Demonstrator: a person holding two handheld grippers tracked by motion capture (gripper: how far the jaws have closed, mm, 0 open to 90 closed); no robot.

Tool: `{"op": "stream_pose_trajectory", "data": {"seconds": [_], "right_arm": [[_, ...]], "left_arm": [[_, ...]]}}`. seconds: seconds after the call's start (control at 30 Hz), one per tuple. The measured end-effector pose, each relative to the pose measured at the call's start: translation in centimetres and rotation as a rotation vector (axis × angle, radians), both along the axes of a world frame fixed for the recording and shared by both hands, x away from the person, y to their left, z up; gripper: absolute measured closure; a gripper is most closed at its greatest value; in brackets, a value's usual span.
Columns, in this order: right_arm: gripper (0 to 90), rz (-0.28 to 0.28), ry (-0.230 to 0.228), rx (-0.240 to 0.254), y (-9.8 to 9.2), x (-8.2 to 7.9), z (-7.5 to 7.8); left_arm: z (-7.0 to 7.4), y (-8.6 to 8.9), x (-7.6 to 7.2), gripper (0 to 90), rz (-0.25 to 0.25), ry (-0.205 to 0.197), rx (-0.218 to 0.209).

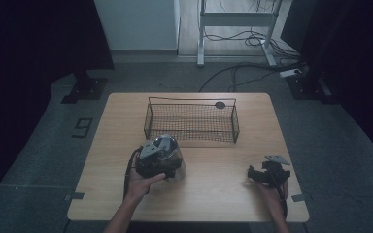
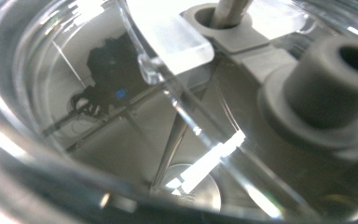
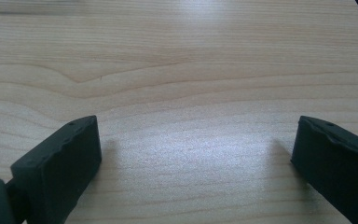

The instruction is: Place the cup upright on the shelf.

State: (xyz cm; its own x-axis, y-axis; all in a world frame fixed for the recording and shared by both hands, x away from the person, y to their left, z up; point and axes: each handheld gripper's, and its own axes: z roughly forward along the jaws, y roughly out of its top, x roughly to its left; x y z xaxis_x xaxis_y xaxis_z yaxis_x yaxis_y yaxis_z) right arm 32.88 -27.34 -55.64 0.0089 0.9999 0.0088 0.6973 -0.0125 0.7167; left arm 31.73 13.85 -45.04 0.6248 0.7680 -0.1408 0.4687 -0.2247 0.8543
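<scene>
A clear, round container (image 1: 174, 156) with a grey lid part (image 1: 156, 145) sits tilted at the table's front left, right against my left gripper (image 1: 155, 164). A hand holds that gripper. The left gripper view looks from very close through the container's clear wall (image 2: 121, 116) at a grey knob (image 2: 326, 88) and a clear tab (image 2: 172, 32); its jaws are hidden. My right gripper (image 1: 251, 173) rests low at the front right, pointing left. Its black fingers (image 3: 60, 163) stand wide apart over bare wood, with nothing between them (image 3: 196, 140).
A dark wire basket (image 1: 192, 121) stands at the middle back of the wooden table (image 1: 223, 194), with a small dark disc (image 1: 220, 105) at its far rim. Cables and a desk frame lie on the floor beyond.
</scene>
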Motion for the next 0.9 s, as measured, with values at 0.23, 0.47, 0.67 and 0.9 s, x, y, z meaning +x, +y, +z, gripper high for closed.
{"op": "stream_pose_trajectory", "data": {"seconds": [0.23,0.47,0.67,0.9], "right_arm": [[1.1,0.000,0.000,0.000,0.0,0.0,0.0],[1.1,0.000,0.000,0.000,0.0,0.0,0.0],[1.1,0.000,0.000,0.000,0.0,0.0,0.0],[1.1,0.000,0.000,0.000,0.0,0.0,0.0]], "left_arm": [[0.4,0.3,0.6,3.8,0.016,-0.010,0.017],[0.9,0.6,1.1,3.8,0.028,-0.019,0.024],[1.2,0.7,1.5,3.8,0.042,-0.023,0.032],[1.6,0.8,1.7,3.8,0.054,-0.024,0.031]]}}
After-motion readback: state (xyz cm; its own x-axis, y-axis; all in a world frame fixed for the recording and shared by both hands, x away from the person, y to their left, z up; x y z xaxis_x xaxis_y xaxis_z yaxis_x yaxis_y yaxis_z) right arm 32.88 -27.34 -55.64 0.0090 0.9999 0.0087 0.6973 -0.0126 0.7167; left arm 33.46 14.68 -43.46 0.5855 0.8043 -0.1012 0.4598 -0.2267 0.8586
